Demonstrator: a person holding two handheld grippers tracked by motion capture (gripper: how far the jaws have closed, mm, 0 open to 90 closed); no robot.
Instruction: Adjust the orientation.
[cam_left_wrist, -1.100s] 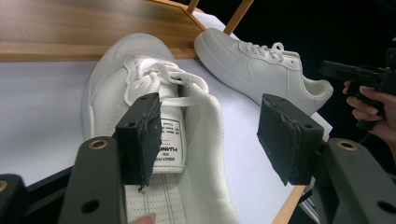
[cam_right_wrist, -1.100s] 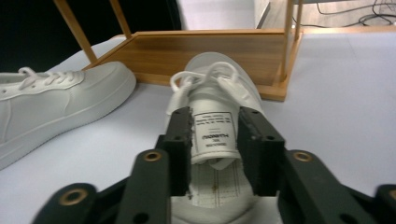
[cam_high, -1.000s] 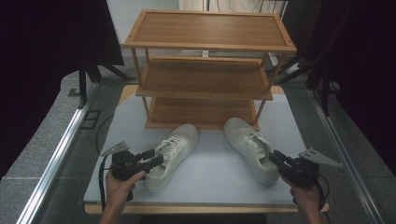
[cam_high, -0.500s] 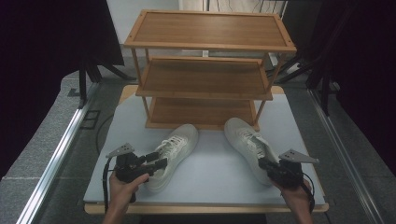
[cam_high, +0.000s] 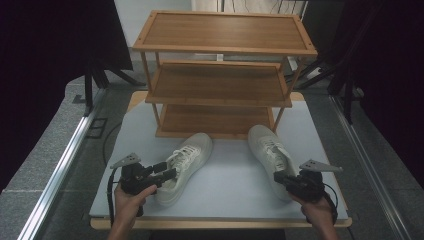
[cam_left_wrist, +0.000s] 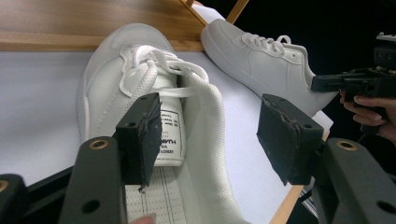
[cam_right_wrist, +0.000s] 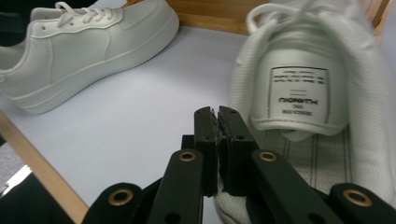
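At right shoe heel, right gripper jaws just closed on collar; left gripper unchanged, wide over left shoe.

Two hands enter from the near edge of the high view, each gripping a black two-jaw tool level over the table, both tools pointing away from the person. The left gripper, in the left hand, stands with its jaws wide apart. The right gripper, in the right hand, has just been closing, its pads now pressed together.
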